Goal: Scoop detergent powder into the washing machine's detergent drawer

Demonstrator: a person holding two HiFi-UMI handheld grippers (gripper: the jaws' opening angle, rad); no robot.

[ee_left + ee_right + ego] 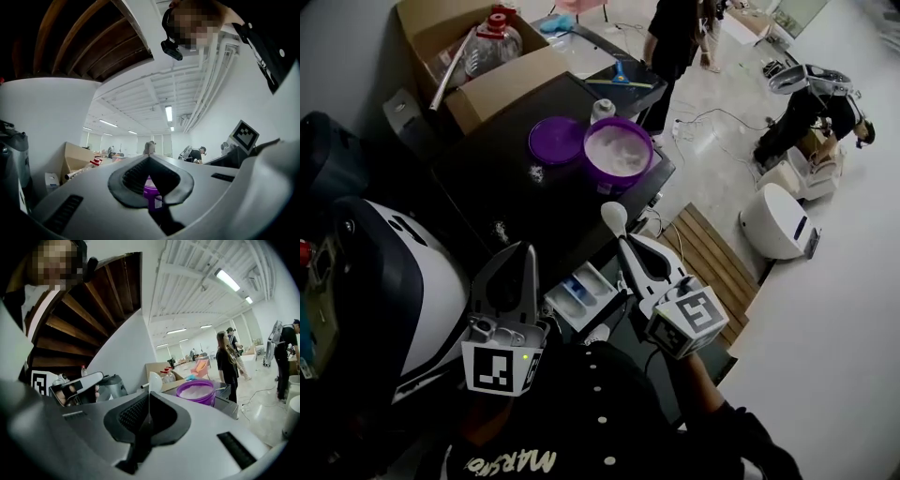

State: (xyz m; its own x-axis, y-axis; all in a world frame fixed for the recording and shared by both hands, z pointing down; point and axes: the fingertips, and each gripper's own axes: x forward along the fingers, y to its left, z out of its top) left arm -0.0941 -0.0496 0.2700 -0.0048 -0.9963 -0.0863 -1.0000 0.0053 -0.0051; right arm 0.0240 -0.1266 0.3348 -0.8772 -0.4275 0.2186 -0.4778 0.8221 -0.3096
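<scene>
Right gripper (625, 248) fingers clamped on white scoop (613, 219), near purple tub (614, 185); left gripper (525, 251) fingers together, empty.

Tub (630, 175): purple, holding white powder (617, 150).
Lid (556, 141), just left of the tub: purple.
Scoop (613, 218), below the tub: white.
Drawer (586, 292), further below the tub: white with a blue compartment.
Surface (516, 197) under the tub: black.
Box (478, 94), upper left of the tub: brown.
Left gripper (525, 251) and right gripper (625, 246): white bodies, with black-and-white square markers on their cubes.
</scene>
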